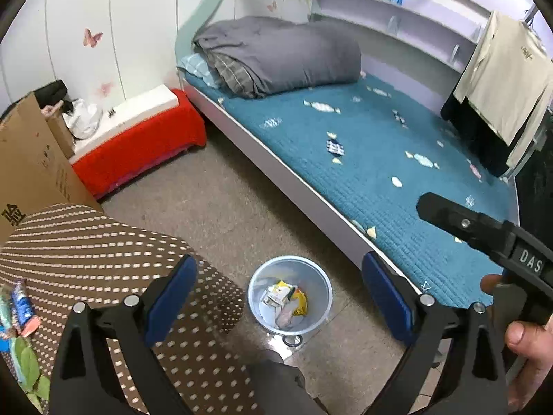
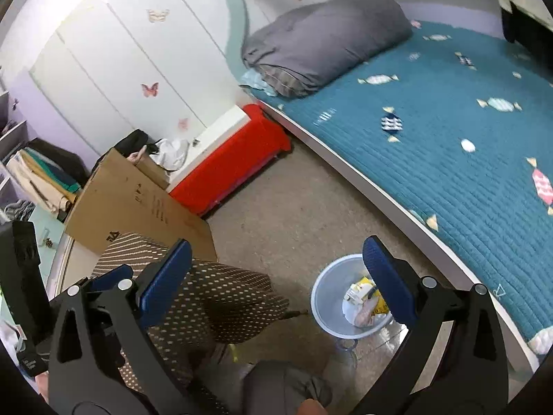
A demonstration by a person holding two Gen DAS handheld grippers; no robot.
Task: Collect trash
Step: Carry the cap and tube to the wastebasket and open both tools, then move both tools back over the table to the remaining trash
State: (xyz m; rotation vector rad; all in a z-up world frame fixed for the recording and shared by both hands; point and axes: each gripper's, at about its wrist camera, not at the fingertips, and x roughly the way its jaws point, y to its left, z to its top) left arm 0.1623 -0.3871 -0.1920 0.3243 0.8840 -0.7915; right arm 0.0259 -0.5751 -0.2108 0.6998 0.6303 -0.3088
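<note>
A pale blue bin (image 1: 289, 294) stands on the floor beside the bed, holding several pieces of trash (image 1: 286, 301), among them a yellow wrapper. My left gripper (image 1: 280, 294) is open and empty, high above the bin. My right gripper (image 2: 276, 276) is open and empty too, above the floor just left of the bin (image 2: 331, 307); its right finger covers part of the bin's rim. The right gripper's body (image 1: 490, 238) shows at the right of the left wrist view. Snack wrappers (image 1: 19, 306) lie on the brown dotted cloth at far left.
A bed with a teal candy-print cover (image 1: 380, 145) and a folded grey duvet (image 1: 276, 55) fills the right. A table with a brown dotted cloth (image 1: 103, 252) is at left, a cardboard box (image 2: 138, 204) and a red-covered bench (image 2: 231, 159) behind it. Clothes (image 1: 501, 76) hang at far right.
</note>
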